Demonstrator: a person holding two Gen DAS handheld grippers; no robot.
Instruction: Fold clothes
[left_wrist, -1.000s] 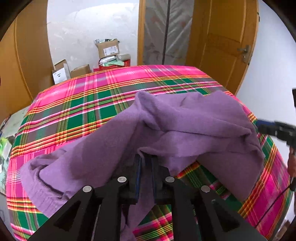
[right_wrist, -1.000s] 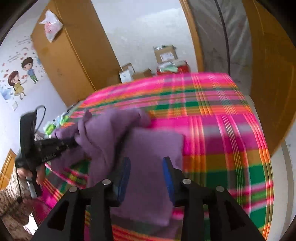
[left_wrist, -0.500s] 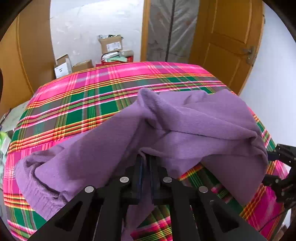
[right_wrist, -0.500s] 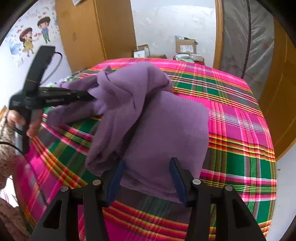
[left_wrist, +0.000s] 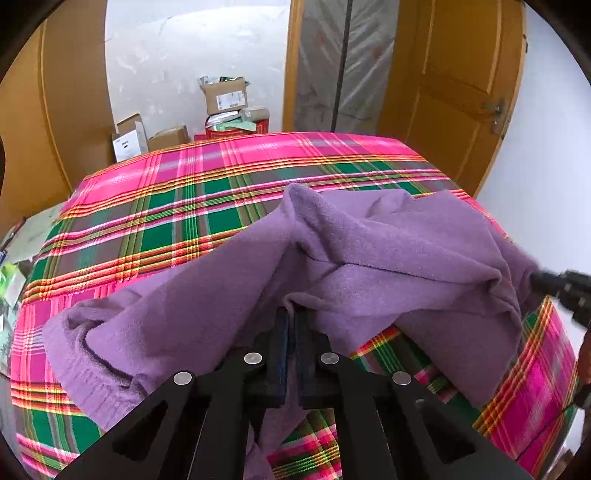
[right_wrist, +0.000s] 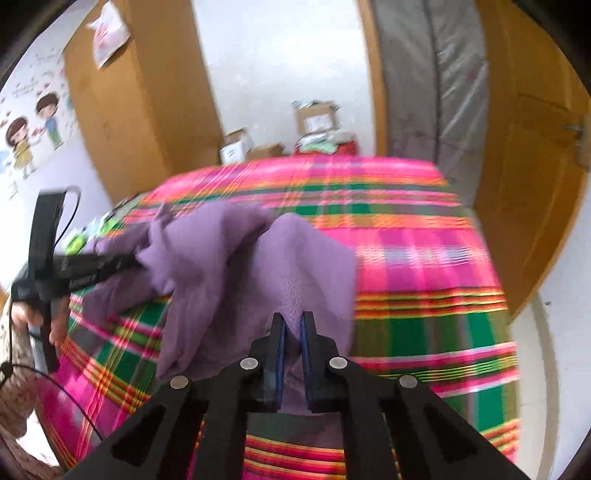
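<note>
Bed (left_wrist: 155, 206) covered by a plaid sheet: pink, green, grey, thin yellow-orange lines. Far wall (left_wrist: 192, 55) white, surface mottled. Stacked at its base beyond the bed: cardboard boxes (left_wrist: 224, 96), smaller white box (left_wrist: 127, 142), red container (left_wrist: 236, 127) with green packets on top.

Left of that wall: tall orange-wood wardrobe panel (left_wrist: 70, 110). Right: doorway hung with translucent plastic sheet (left_wrist: 332, 66), framed in orange wood. Further right: wooden door (left_wrist: 461, 92), metal handle (left_wrist: 496, 110).

Right-wrist view: left wall carries cartoon stickers of two children (right_wrist: 33, 125); white bag (right_wrist: 109, 35) hanging high on the wardrobe. Light daytime, even.
</note>
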